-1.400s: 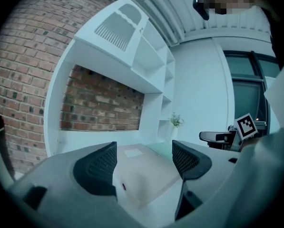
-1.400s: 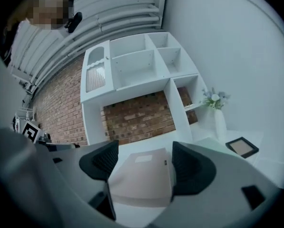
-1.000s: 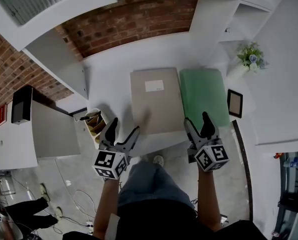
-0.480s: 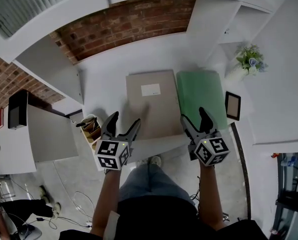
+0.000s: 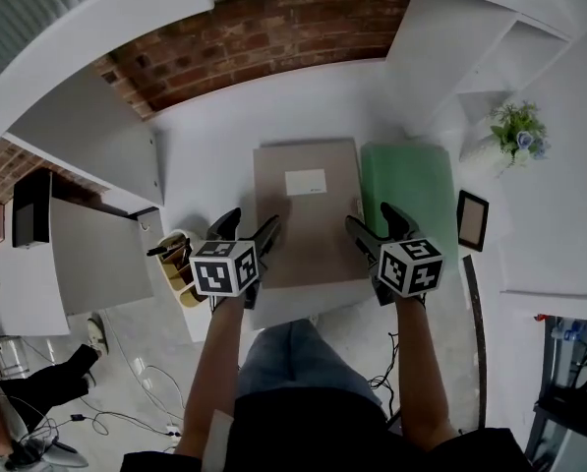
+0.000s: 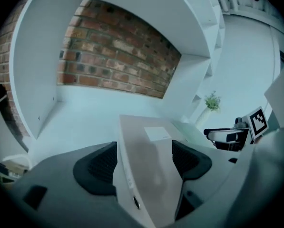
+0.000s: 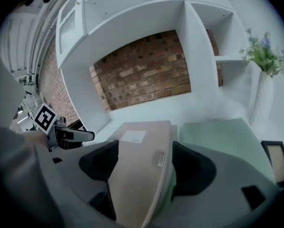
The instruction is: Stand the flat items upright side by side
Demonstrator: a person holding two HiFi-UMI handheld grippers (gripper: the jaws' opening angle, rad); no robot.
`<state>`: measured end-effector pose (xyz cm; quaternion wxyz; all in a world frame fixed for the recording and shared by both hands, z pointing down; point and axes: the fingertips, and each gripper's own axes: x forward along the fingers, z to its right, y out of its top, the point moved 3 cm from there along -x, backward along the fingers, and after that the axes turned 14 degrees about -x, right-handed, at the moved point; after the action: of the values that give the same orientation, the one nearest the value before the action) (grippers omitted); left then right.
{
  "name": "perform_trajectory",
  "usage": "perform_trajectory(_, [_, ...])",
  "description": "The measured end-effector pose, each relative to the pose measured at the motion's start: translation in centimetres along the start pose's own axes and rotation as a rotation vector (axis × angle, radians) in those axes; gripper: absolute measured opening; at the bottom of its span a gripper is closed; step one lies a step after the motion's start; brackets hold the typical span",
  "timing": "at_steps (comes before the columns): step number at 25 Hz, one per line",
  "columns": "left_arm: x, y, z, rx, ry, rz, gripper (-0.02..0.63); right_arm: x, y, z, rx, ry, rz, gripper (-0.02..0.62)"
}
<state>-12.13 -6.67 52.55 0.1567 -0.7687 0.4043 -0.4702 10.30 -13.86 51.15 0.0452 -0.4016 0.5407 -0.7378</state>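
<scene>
A beige box file (image 5: 306, 209) with a white label lies flat on the white desk (image 5: 209, 170). A green file (image 5: 408, 193) lies flat right beside it. My left gripper (image 5: 246, 232) is open and straddles the beige file's near left edge. In the left gripper view the file's spine (image 6: 149, 175) runs between the wide pads of the left gripper (image 6: 144, 160). My right gripper (image 5: 372, 226) is open too, astride the beige file's near right edge. In the right gripper view the right gripper (image 7: 144, 163) has the beige file (image 7: 134, 179) between its pads, beside the green file (image 7: 218, 137).
A white vase with a plant (image 5: 516, 131) and a small picture frame (image 5: 471, 220) stand to the right of the green file. White shelf walls flank the desk, with brick at the back. A holder with pens (image 5: 178, 262) sits at the desk's left end.
Both grippers have moved forward from in front of the desk edge to the beige file's near corners. Their jaws stayed as wide as before. The files have not moved.
</scene>
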Motion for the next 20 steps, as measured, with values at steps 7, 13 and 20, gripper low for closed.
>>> perform_trajectory(7, [3.1,-1.3,-2.0,-0.104,0.038,-0.125,0.333,4.2,-2.1,0.5,0.018,0.063,-0.164,0.334])
perform_trajectory(13, [4.5,-2.3,-3.0,-0.172,0.042,-0.209,0.333,5.9,-3.3,0.9,0.032,0.065,-0.246,0.334])
perform_trajectory(20, [5.7,-3.2,-3.1,-0.2,0.024,-0.289,0.333,7.0,-4.3,1.0,0.048,0.071,-0.325,0.334])
